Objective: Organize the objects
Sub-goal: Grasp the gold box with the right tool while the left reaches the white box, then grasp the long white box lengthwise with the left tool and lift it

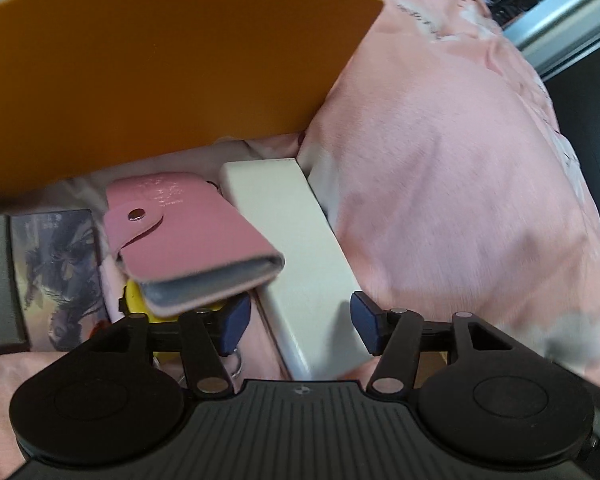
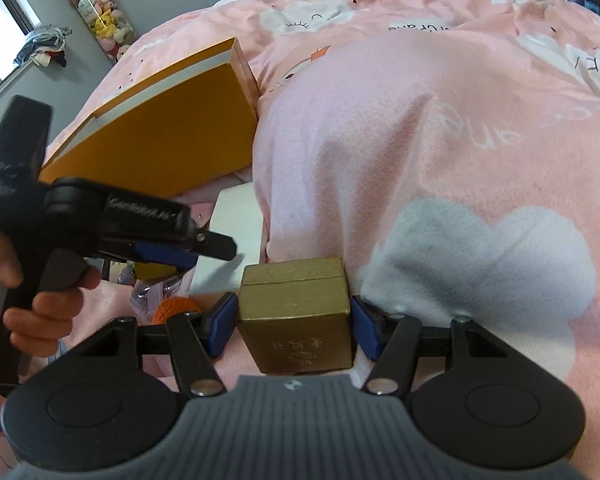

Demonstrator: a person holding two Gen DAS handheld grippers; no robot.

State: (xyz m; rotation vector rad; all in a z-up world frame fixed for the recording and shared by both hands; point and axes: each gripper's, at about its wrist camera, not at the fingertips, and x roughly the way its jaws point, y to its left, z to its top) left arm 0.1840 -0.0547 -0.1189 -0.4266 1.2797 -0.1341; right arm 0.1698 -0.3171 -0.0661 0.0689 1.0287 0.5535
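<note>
Two pairs of tongs work over the pink bed. The right tongs (image 2: 294, 326) clamp a small gold cardboard box with printed characters (image 2: 296, 312); its smooth sides could slip from the blue pads if tilted further. The left tongs (image 1: 298, 322) stand wide and empty above a long white box (image 1: 288, 248), beside a pink snap-button card wallet (image 1: 184, 232) that leans on a yellow object (image 1: 136, 300) and could slide off. Beyond, the orange lid (image 1: 152, 76) stands raised and may drop.
</note>
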